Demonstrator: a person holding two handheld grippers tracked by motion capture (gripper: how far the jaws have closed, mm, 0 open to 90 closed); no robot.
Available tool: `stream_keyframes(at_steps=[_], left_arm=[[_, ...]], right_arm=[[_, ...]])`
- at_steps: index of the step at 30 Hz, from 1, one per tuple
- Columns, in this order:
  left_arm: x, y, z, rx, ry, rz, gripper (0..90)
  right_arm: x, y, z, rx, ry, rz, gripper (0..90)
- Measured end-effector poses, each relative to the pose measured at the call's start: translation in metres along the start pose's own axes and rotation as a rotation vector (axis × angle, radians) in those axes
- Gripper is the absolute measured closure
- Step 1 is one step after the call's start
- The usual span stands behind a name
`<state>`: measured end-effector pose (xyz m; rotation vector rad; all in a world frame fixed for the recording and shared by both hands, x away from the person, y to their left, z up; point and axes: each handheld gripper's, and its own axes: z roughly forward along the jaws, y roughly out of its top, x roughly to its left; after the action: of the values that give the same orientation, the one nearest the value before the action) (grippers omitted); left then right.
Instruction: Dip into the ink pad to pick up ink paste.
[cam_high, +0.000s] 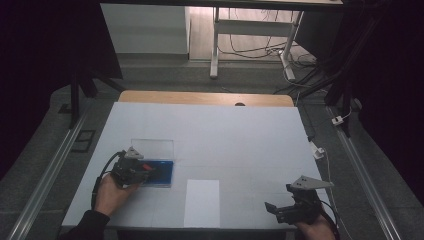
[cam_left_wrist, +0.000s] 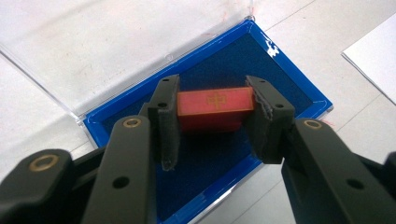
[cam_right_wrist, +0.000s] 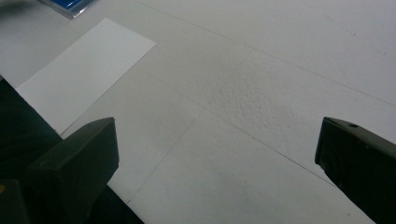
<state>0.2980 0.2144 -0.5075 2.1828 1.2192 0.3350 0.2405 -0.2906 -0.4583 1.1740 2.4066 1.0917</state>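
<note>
Left tongs (cam_left_wrist: 212, 116) clamped on red block (cam_left_wrist: 214, 108) inside blue case (cam_left_wrist: 299, 88) (clear lid open); right tongs (cam_right_wrist: 215, 158) wide open, empty, above bench (cam_right_wrist: 280, 70).

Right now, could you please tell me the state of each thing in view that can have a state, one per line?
Blue plastic case with clear lid: open, lid lying flat behind it.
Red rectangular block: gripped at both ends, over the case's dark blue lining.
Left gripper: shut on the red block.
Right gripper: open, nothing between its jaws.
White paper sheet: lying flat on the table.
</note>
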Motion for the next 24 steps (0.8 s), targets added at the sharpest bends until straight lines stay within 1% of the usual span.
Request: stream_keyframes(at_steps=[1, 5, 10, 11, 14, 18, 24], left_arm=[[0.0, 0.0, 0.0, 0.0, 0.0, 0.003, 58.5], [0.001, 0.002, 0.0, 0.002, -0.006, -0.008, 58.4], [0.004, 0.002, -0.002, 0.0, -0.022, -0.032, 58.3], [0.004, 0.002, -0.003, -0.001, -0.025, -0.032, 58.3], [0.005, 0.002, -0.008, -0.036, -0.029, -0.027, 58.3], [0.006, 0.002, -0.014, -0.077, -0.066, -0.039, 58.3], [0.005, 0.002, -0.021, -0.114, -0.074, -0.029, 58.3]], right_arm=[[0.0, 0.0, 0.0, 0.0, 0.0, 0.0, 0.0], [-0.001, 0.0, 0.0, -0.003, 0.002, 0.004, 0.0], [0.0, 0.0, 0.0, -0.003, 0.001, 0.0, 0.0], [0.0, 0.0, 0.0, -0.003, 0.001, 0.0, 0.0], [-0.001, 0.0, 0.0, -0.005, 0.002, 0.001, 0.0], [0.0, 0.0, 0.0, -0.006, 0.0, -0.004, 0.0], [0.0, -0.001, -0.001, -0.007, 0.001, -0.005, 0.0]])
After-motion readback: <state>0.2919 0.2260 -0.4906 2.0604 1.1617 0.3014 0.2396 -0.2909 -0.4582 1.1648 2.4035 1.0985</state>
